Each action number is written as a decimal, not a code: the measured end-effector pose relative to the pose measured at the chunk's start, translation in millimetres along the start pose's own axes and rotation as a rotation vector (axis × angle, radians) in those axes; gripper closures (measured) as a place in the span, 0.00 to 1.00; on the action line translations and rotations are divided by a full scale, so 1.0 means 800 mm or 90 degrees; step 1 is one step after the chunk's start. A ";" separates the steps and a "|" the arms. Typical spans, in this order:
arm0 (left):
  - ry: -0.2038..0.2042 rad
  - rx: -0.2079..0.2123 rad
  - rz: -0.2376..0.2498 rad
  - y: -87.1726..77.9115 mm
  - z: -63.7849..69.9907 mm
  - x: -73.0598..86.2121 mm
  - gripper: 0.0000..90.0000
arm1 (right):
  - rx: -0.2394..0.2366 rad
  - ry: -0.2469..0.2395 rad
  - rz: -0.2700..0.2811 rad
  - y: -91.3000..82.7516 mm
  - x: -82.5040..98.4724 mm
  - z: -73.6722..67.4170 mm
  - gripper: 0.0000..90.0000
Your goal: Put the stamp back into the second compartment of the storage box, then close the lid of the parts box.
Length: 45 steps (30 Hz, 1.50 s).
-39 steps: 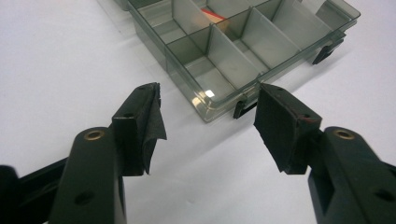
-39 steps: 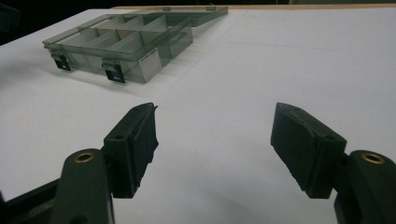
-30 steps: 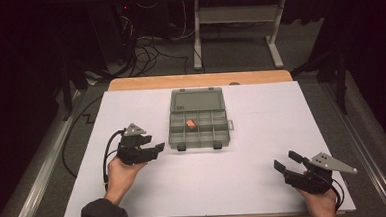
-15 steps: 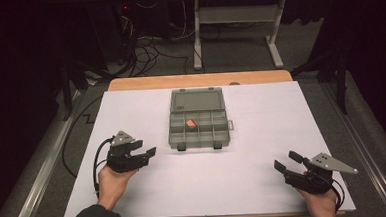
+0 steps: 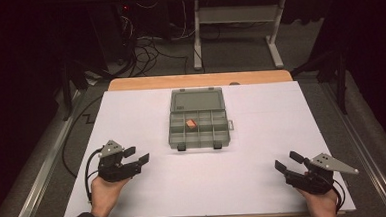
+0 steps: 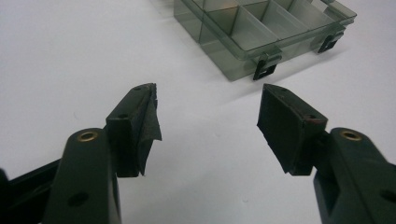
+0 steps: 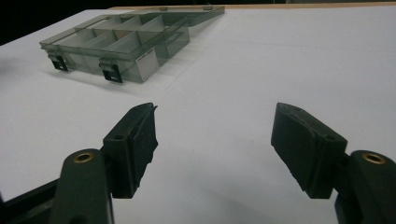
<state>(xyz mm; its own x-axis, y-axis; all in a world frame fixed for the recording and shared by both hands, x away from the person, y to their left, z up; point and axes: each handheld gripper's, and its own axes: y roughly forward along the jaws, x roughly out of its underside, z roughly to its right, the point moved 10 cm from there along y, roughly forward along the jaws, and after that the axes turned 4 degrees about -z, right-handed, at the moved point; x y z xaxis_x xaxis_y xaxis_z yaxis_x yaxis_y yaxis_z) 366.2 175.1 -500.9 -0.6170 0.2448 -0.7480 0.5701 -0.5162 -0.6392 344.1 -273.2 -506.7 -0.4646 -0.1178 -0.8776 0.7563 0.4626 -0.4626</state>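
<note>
A grey see-through compartment box [image 5: 200, 133] lies open on the middle of the white sheet, its lid [image 5: 197, 98] folded flat behind it. One small orange piece [image 5: 191, 123] rests in a middle compartment. My left gripper [image 5: 137, 155] is low over the sheet to the box's front left, well apart from it. Its jaws have just been opening and stand open with nothing between them. In the left gripper view [image 6: 208, 93] the box's latched front corner [image 6: 261, 46] is ahead. My right gripper [image 5: 288, 161] stays at the front right, open and empty [image 7: 215, 112], with the box [image 7: 121, 42] far off.
The white sheet [image 5: 261, 120] covers most of the wooden table [image 5: 199, 80]. Beyond the far edge is a dark floor with cables [image 5: 147, 46] and a white desk frame [image 5: 236, 16]. Metal rails [image 5: 44, 166] run along both sides.
My left hand has drawn back from the box toward the near left of the sheet and sunk a little. Its jaws stand slightly wider. The right hand has not moved.
</note>
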 end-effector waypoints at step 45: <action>-0.020 -0.018 0.046 -0.009 -0.015 0.022 0.41 | 0.016 0.031 0.033 -0.009 -0.005 0.009 0.35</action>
<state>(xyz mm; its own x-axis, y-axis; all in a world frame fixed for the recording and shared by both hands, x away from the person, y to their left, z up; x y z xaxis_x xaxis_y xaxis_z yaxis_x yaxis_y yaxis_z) 357.7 193.1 -511.9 -0.5900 0.1814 -0.7867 0.6285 -0.5085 -0.5886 343.6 -282.6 -500.6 -0.4457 -0.0508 -0.8937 0.7909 0.4454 -0.4197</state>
